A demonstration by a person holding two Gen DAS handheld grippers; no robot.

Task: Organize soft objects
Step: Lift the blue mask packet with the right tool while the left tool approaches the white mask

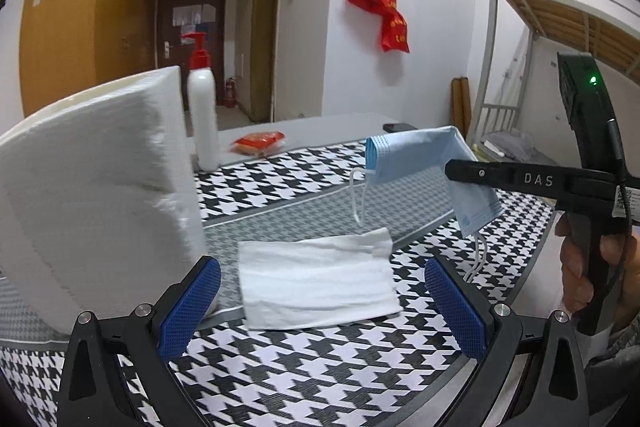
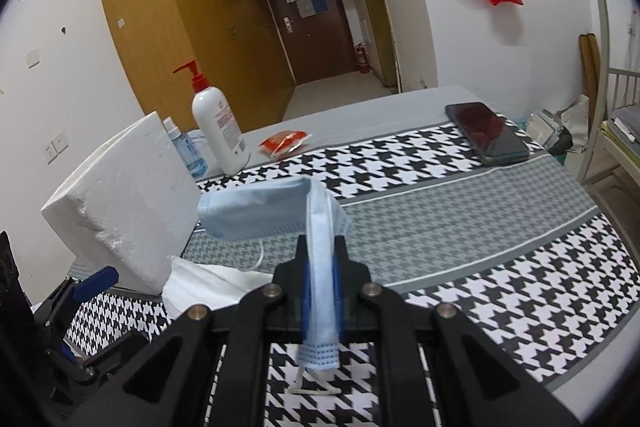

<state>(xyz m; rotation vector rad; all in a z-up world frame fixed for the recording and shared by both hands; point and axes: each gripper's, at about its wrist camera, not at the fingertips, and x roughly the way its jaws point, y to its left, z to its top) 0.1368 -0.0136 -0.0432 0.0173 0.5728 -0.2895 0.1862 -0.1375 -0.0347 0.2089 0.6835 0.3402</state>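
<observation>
While the right gripper hangs above the houndstooth cloth, its jaws are clamped on a folded blue face mask — one half juts toward the left gripper, ear loops dangling. That gripper's blue pads stand wide apart, empty, framing a white tissue sheet just ahead; a tissue stack sits beside its left finger.

Pleated nonwoven mask, matt; crinkled paper towel; glossy phone.

I can read only "DAS", in white letters on the black arm of the right hand-held gripper.
</observation>
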